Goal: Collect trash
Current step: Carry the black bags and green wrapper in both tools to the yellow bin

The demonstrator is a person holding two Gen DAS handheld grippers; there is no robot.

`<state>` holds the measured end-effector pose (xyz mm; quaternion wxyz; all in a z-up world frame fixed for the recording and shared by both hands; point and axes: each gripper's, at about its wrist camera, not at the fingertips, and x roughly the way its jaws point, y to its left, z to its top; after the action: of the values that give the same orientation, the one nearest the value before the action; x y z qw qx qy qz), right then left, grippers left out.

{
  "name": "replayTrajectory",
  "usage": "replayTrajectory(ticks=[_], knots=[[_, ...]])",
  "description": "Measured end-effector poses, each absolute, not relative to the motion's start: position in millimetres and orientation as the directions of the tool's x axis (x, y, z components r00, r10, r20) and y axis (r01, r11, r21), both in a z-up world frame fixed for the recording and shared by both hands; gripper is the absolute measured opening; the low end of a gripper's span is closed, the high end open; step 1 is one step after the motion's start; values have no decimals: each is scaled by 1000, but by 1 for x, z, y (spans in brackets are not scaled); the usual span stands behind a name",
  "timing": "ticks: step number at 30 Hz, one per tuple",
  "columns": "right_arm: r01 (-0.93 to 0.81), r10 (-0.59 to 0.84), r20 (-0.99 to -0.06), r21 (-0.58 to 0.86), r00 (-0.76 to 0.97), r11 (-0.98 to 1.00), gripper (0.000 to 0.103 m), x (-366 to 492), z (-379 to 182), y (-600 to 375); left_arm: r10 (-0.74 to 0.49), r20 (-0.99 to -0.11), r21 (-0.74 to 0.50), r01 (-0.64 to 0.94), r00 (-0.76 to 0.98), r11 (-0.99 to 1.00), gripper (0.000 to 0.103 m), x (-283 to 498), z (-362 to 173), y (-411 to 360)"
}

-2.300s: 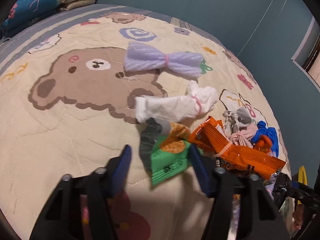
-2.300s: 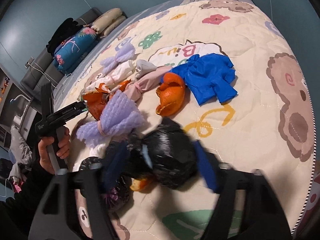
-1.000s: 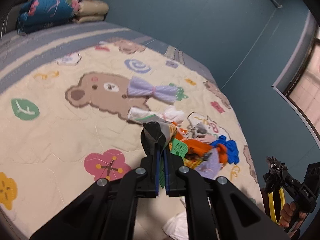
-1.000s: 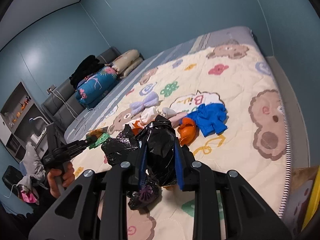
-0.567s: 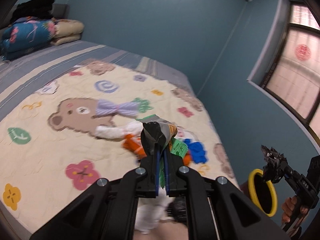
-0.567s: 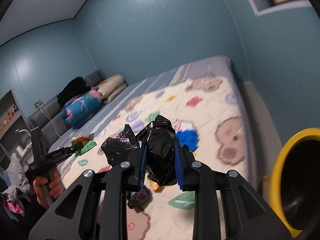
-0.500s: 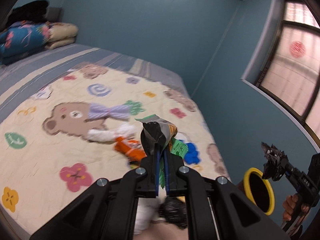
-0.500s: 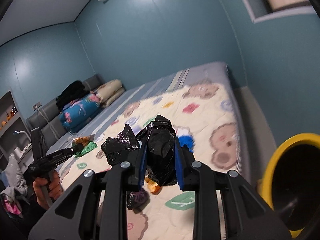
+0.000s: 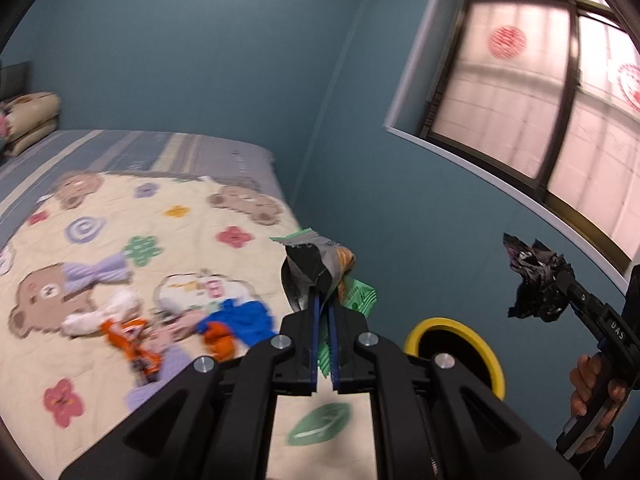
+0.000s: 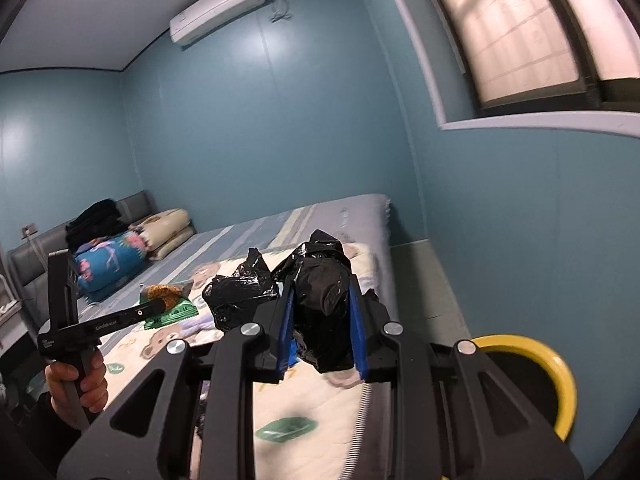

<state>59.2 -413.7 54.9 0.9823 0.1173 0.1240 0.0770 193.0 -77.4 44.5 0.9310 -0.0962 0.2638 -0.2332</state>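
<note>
Left wrist view shows the left tool (image 9: 323,312) pinched tight on a green and orange snack wrapper (image 9: 320,268), held in the air above the bed's (image 9: 248,156) foot edge. Beyond that edge stands a yellow-rimmed bin (image 9: 454,350), close beside the bed. The right tool (image 10: 320,328) clamps a crumpled black plastic bag (image 10: 320,292), also lifted clear of the bed. Letters "DAS" (image 9: 613,325) show on its handle. Clothes (image 9: 236,320) lie in a blurred heap on the quilt's "Biu" patch (image 9: 204,284).
</note>
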Motion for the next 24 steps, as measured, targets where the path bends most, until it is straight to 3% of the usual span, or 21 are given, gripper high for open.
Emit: replayTrajectory(ticks=[13, 24], knots=[[217, -173, -213, 204, 962, 955, 24, 41, 49, -506, -601, -492, -271, 545, 630, 793, 4, 215, 33, -214], [378, -305, -314, 205, 899, 903, 24, 54, -1, -564, -657, -546, -281, 626, 520, 728, 4, 226, -9, -306]])
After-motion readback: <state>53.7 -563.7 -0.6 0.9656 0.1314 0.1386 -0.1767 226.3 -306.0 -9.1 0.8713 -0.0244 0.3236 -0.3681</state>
